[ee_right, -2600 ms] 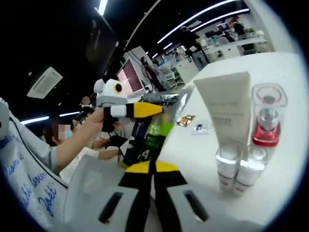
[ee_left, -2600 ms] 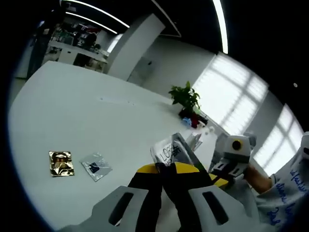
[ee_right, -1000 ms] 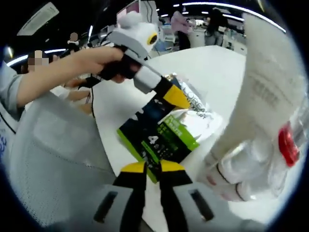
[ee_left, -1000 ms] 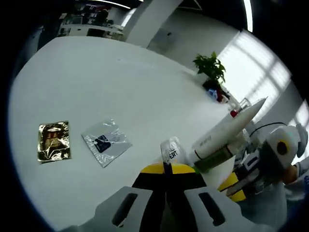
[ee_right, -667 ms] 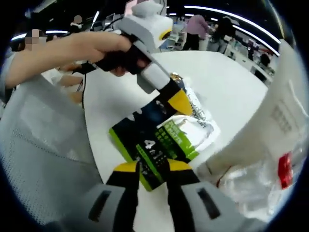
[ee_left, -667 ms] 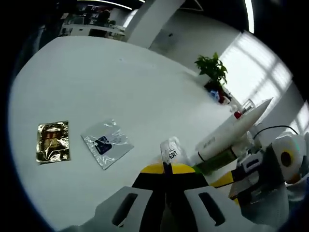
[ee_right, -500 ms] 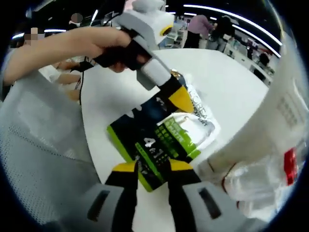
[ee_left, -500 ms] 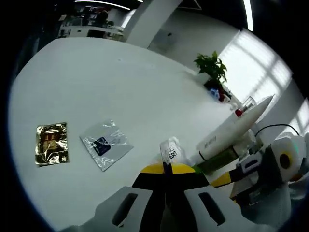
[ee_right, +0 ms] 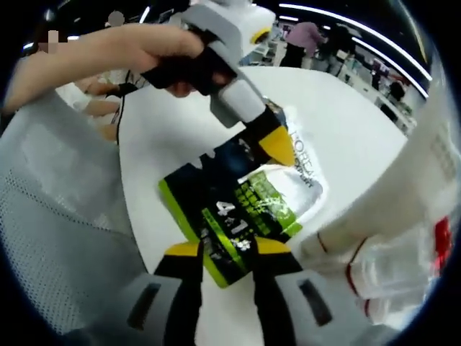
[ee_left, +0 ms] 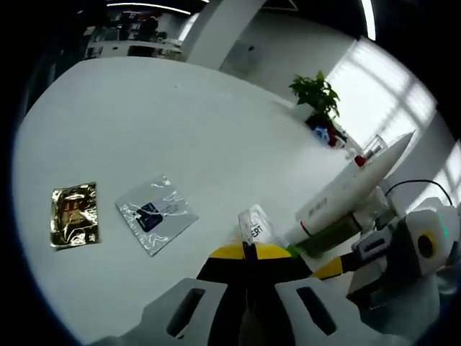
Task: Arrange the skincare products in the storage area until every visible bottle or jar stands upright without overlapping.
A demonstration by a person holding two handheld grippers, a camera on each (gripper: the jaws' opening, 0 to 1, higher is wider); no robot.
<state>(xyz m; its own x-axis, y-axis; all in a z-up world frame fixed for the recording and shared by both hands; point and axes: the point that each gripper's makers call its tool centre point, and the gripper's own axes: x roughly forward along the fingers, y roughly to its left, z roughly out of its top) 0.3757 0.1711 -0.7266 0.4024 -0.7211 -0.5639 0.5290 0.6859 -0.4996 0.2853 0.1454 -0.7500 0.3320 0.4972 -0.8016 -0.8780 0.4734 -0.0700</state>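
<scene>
My left gripper [ee_left: 245,249] is shut on a silver L'Oreal sachet [ee_left: 253,225], held low over the white table [ee_left: 180,130]. In the right gripper view a hand holds that left gripper [ee_right: 279,150], its yellow tip pinching the sachet [ee_right: 306,189]. The sachet lies partly over a black-and-green "4 in 1" pack [ee_right: 223,209]. My right gripper [ee_right: 227,252] stands open, with the pack's near edge between its jaws. A white tube [ee_left: 353,191] leans among small clear bottles [ee_right: 374,267]. A red-capped bottle [ee_left: 358,160] stands behind the tube.
A gold sachet [ee_left: 70,214] and a clear sachet with a blue label [ee_left: 153,214] lie flat to the left. A potted plant [ee_left: 317,94] stands at the table's far side. A grey mesh surface [ee_right: 65,245] sits beside the table edge. The right gripper [ee_left: 403,245] enters from the right.
My right gripper's jaws have parted around the black-and-green pack, which now lies on the table. The left gripper stays shut on the sachet. Both views have shifted slightly.
</scene>
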